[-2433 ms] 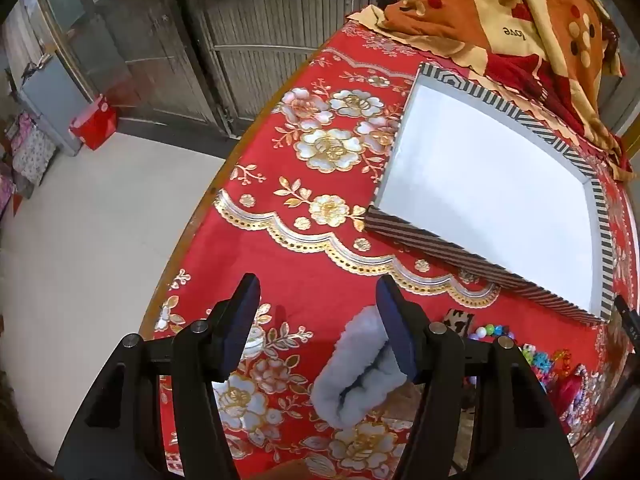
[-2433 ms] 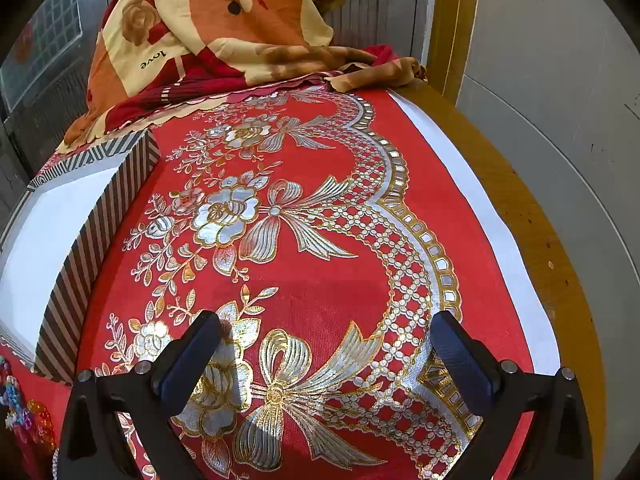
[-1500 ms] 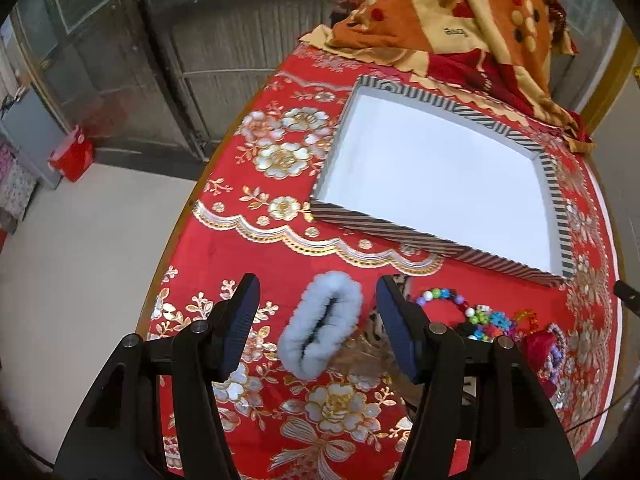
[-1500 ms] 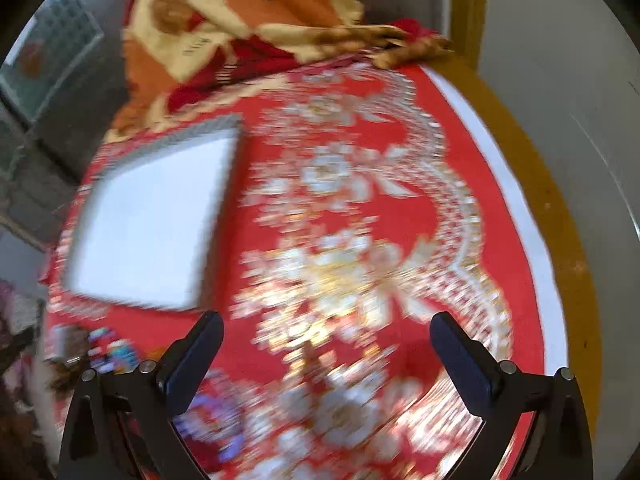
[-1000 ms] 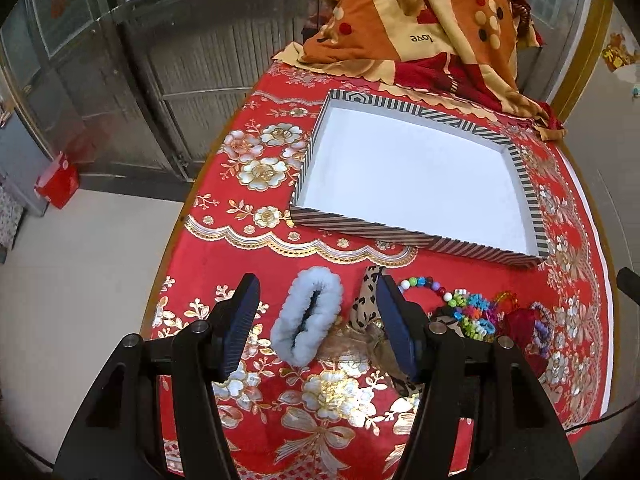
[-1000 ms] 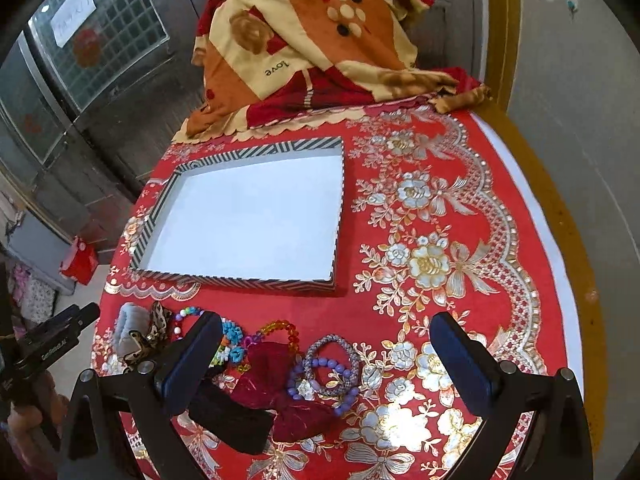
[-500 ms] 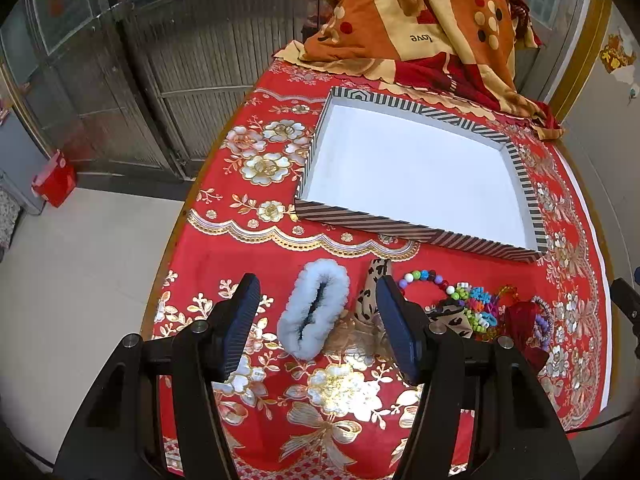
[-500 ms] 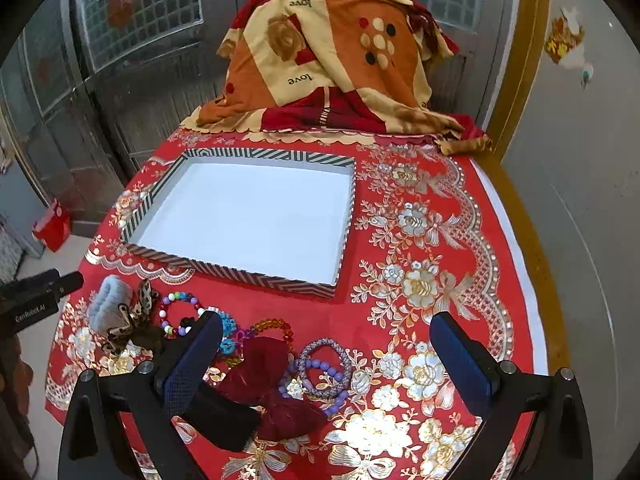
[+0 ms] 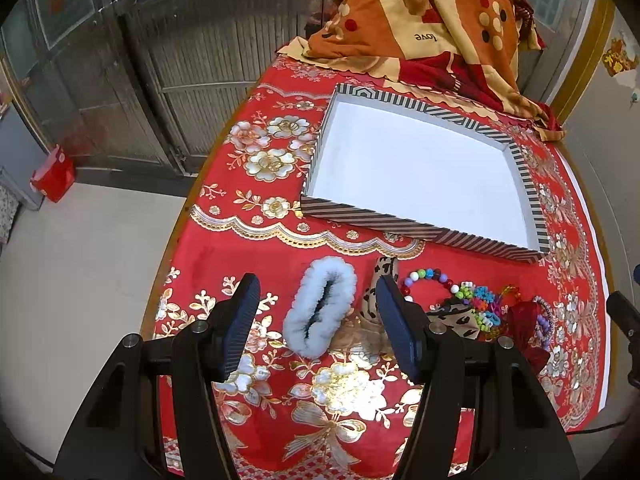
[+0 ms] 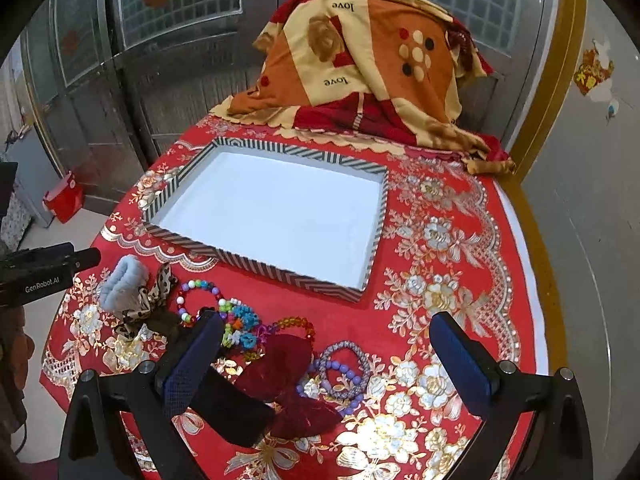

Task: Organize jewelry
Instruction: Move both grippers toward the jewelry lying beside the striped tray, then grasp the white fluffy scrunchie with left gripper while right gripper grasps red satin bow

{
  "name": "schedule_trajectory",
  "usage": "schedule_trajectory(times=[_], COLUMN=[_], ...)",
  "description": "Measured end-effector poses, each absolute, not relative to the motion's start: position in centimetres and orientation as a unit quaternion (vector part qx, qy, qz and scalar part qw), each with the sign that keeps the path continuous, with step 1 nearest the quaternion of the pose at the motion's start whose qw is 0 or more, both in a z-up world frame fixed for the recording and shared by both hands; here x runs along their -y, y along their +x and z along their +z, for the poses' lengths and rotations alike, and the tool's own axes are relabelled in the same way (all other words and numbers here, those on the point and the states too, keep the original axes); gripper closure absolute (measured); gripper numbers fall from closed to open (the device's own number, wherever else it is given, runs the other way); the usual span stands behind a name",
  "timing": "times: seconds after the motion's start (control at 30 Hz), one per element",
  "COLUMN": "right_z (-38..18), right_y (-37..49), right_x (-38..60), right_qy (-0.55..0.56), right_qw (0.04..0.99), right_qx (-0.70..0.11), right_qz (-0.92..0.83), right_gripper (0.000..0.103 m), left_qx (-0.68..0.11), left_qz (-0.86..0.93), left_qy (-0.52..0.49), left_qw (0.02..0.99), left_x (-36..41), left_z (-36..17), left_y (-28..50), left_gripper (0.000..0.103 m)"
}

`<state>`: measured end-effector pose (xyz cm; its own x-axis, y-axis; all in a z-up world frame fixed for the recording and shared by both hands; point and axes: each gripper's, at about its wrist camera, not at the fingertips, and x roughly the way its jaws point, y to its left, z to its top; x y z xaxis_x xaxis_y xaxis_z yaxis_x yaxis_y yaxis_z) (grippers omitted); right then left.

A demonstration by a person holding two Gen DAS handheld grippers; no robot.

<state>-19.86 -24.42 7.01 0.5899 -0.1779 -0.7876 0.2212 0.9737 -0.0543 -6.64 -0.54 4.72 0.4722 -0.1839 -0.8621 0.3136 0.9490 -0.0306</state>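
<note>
Since the striped tray shows only bare white inside, nothing appears to have been sorted yet, and the whole job looks still ahead. Every piece lies loose on the red worktop in a row along the tray's near side, at about 7 o'clock from it in the right wrist view: the fluffy white scrunchie, the leopard-print hair tie, the multicoloured bead bracelet, the dark red velvet bow and the purple bead bracelets. The left hand-held gripper hovers with its jaws wide and empty, the scrunchie showing between them. The right hand-held gripper is likewise spread wide and holds nothing, above the bow and purple bracelets. A patterned blanket is heaped at 12 o'clock beyond the tray.
</note>
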Motion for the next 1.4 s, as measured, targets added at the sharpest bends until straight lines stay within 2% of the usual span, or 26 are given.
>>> schedule_trajectory(times=[0.47,0.83,1.13,1.4], right_z=[6.8,6.9,6.0,5.4], right_y=[-19.8,-20.7,-21.3,-22.0], right_x=[24.3,23.3,24.2,24.3], right_qy=[0.049,0.02,0.072,0.035], right_qw=[0.889,0.897,0.895,0.89], right_qx=[-0.447,-0.436,-0.437,-0.453], right_qz=[-0.083,-0.07,-0.045,-0.042], right_gripper=[0.001,0.004,0.004,0.004], left_qx=[-0.499,-0.505,-0.537,-0.559], left_qz=[-0.142,-0.137,-0.131,-0.14], left_qy=[0.06,0.04,0.009,-0.012], left_qw=[0.852,0.852,0.833,0.817], left_x=[-0.1,-2.3,-5.0,-4.9], left_z=[4.7,4.7,3.4,2.5], left_y=[-6.1,-5.6,-5.2,-5.1], left_gripper=[0.043,0.043,0.043,0.043])
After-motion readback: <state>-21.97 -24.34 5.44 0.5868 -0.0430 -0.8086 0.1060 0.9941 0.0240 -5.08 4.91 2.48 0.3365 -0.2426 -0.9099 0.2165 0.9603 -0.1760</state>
